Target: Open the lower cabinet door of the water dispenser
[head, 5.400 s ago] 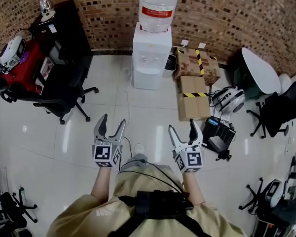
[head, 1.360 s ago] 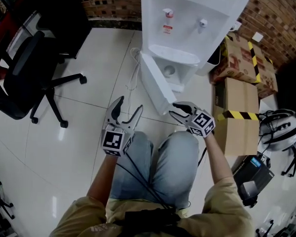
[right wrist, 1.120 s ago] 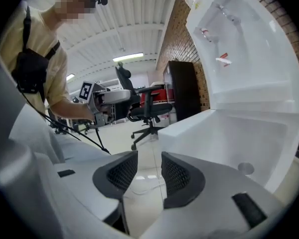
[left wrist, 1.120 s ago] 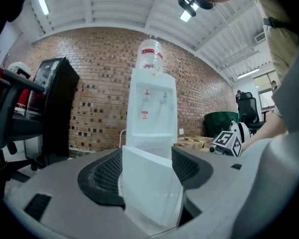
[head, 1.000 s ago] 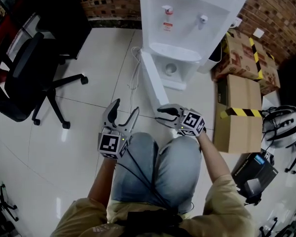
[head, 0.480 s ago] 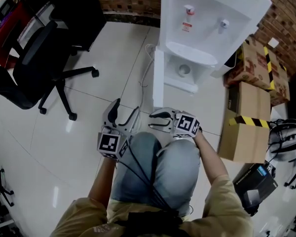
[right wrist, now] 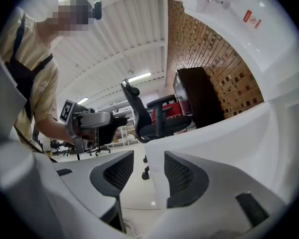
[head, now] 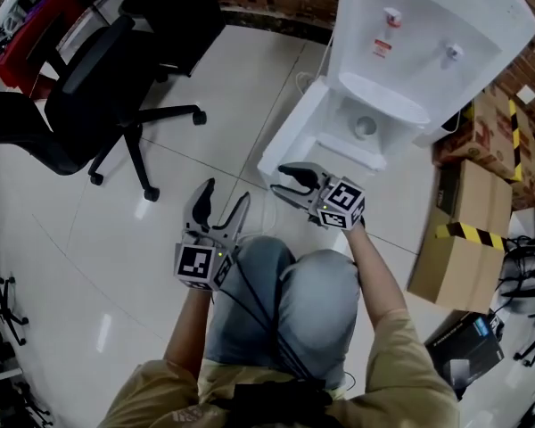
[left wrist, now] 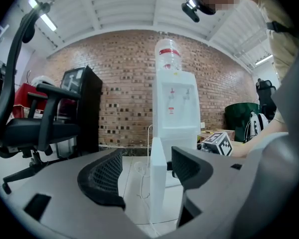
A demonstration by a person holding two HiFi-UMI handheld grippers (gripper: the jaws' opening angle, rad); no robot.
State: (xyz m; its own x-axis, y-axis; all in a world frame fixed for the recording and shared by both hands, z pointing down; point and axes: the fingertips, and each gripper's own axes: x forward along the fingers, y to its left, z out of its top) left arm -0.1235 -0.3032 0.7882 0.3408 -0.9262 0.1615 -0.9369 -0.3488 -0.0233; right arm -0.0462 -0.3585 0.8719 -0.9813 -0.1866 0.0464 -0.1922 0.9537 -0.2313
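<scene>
The white water dispenser (head: 428, 43) stands at the upper right of the head view. Its lower cabinet door (head: 294, 145) is swung out to the left. My right gripper (head: 279, 179) is at the door's free edge. In the right gripper view the door (right wrist: 214, 148) runs between the right gripper's (right wrist: 142, 176) jaws, which are opening, with a gap at the left pad. My left gripper (head: 225, 194) hangs open and empty above the left knee. In the left gripper view the left gripper (left wrist: 144, 176) frames the door (left wrist: 158, 183), seen edge-on and well ahead.
A black office chair (head: 80, 105) stands on the tiled floor at the left. Cardboard boxes (head: 459, 261) with striped tape lie right of the dispenser, with a black device (head: 464, 350) beyond them. A white cord (head: 305, 74) trails by the dispenser. The person's knees (head: 285, 301) are below the grippers.
The door has swung further out to the left. The right gripper moved with its edge and its jaws have parted. The left gripper shifted only a little.
</scene>
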